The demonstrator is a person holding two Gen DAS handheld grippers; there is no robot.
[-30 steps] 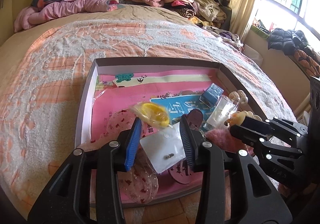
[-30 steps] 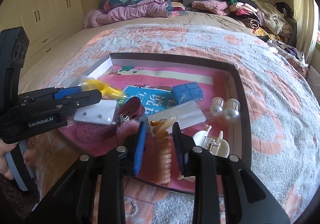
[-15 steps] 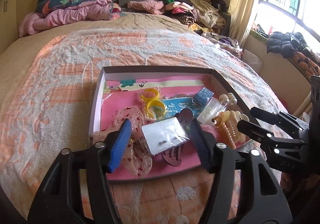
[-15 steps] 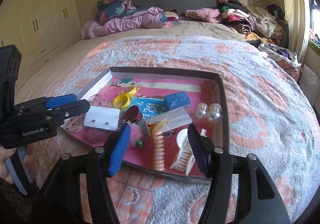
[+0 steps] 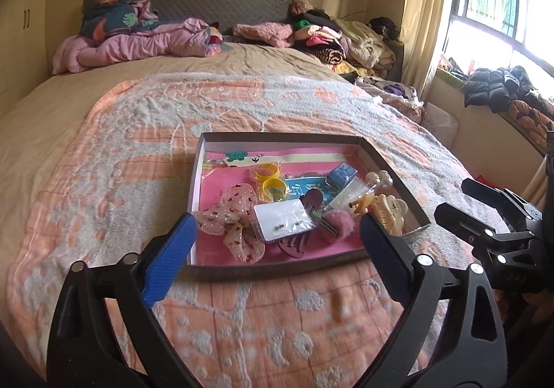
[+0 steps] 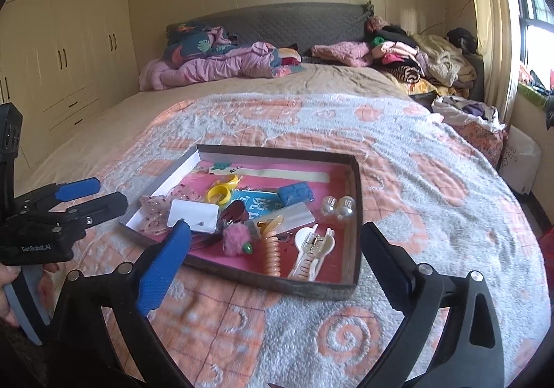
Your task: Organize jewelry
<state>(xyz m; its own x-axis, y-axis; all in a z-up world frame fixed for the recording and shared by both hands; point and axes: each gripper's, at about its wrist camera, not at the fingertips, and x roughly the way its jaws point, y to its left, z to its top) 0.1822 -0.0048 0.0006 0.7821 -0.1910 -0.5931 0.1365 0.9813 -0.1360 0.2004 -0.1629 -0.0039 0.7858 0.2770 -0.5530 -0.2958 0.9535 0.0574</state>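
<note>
Left gripper [image 5: 277, 242]: jaws just spread wide, nothing between them.
Right gripper [image 6: 277, 249]: jaws likewise just opened, empty.
Tray [image 6: 356, 187]: on the bedspread [image 6: 432, 215], at twelve o'clock from both grippers.
Jewelry: coil tie [image 6: 271, 251] and earring card [image 5: 281, 219] lie in tray.

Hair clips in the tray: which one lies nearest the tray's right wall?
The cream claw clip, toothed and pale; the dark maroon clip sits mid-tray beside the white earring card.

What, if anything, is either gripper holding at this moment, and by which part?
Nothing is held. The left gripper and right gripper have just been opening and stand wide, empty, short of the tray; the jewelry lies inside it.
</note>
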